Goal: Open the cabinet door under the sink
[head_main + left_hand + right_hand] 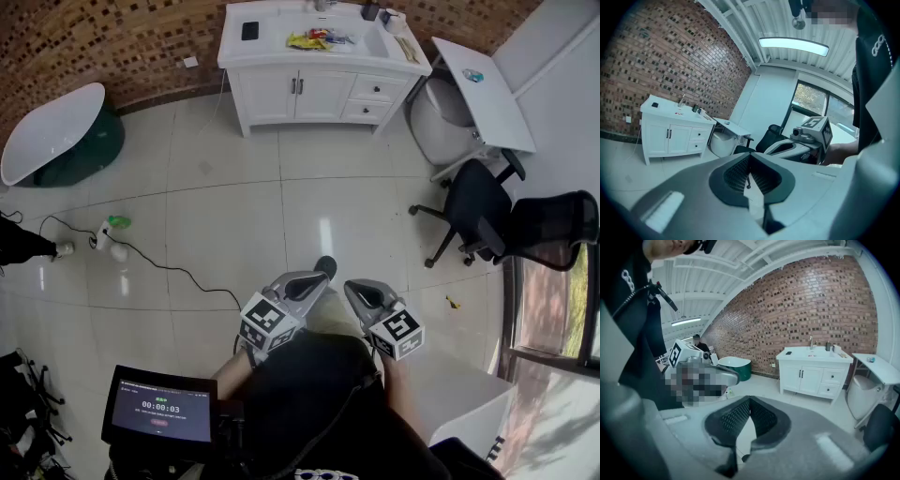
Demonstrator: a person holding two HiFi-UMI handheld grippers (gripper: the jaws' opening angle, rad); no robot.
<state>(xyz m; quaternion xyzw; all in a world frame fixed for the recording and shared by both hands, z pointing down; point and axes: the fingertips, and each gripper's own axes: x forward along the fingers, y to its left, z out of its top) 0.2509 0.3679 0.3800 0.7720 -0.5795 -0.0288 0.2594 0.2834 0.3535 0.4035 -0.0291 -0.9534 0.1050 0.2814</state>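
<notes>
The white vanity cabinet [319, 89] stands against the brick wall at the far side of the room, its two doors [296, 95] shut under the sink top. It also shows small in the left gripper view as the cabinet [670, 136] and in the right gripper view as the cabinet [813, 376]. Both grippers are held close to the person's body, far from it across the tiled floor. My left gripper [317, 278] has its jaws together with nothing between them [749, 161]. My right gripper [356, 289] is likewise shut and empty [749, 401].
A white and green bathtub [56, 136] lies at the left. A cable [159, 262] runs over the floor. At the right are a white table [487, 89], a round white bin [441, 122] and black office chairs [506, 220]. A tablet [159, 408] sits near the person.
</notes>
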